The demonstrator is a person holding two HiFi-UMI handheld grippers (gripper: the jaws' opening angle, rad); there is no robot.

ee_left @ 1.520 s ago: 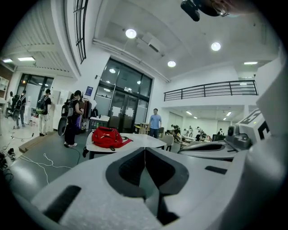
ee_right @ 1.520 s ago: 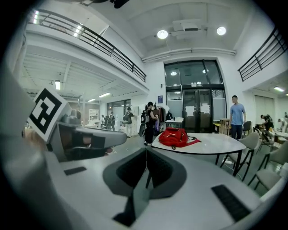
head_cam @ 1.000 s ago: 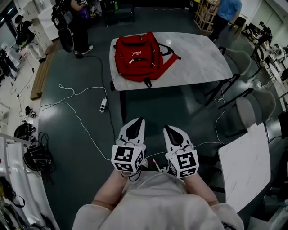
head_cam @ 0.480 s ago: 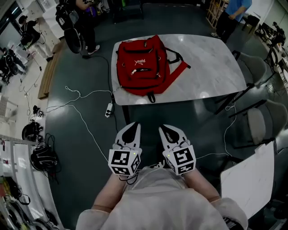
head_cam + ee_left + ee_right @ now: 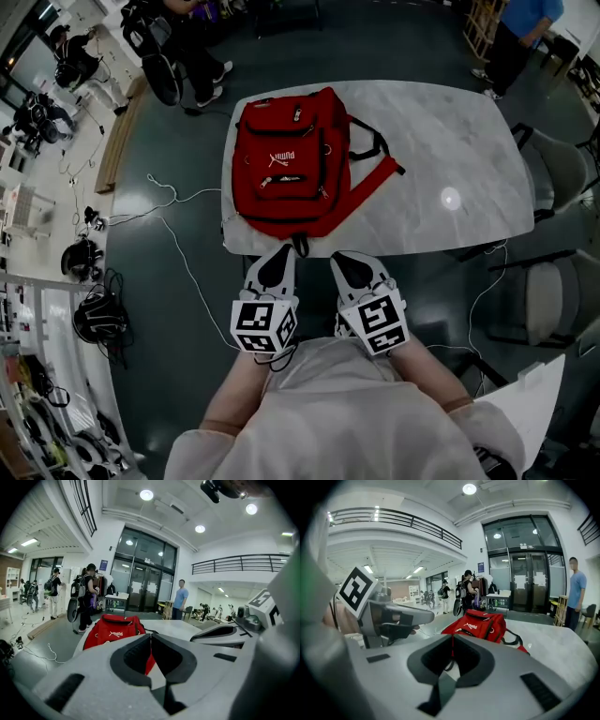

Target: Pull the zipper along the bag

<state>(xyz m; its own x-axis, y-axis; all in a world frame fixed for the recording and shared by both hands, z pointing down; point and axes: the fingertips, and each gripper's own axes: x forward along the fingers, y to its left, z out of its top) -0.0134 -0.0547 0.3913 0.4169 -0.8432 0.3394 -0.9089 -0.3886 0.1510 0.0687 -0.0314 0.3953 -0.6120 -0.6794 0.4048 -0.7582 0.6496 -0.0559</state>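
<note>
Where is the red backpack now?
In the head view, the red backpack lies on the table toward its left, ahead of the left gripper and right gripper.

My rig, white and black
My left gripper [image 5: 282, 252] and right gripper [image 5: 344, 257] are white, black-lined, each bearing a marker cube [image 5: 264, 325]; I wear a pale top [image 5: 328, 412].

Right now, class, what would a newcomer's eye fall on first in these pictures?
The red backpack, lying flat on the left part of the pale table. Next come the left tool and the right tool, side by side by the table's near edge, both shut and empty.
</note>
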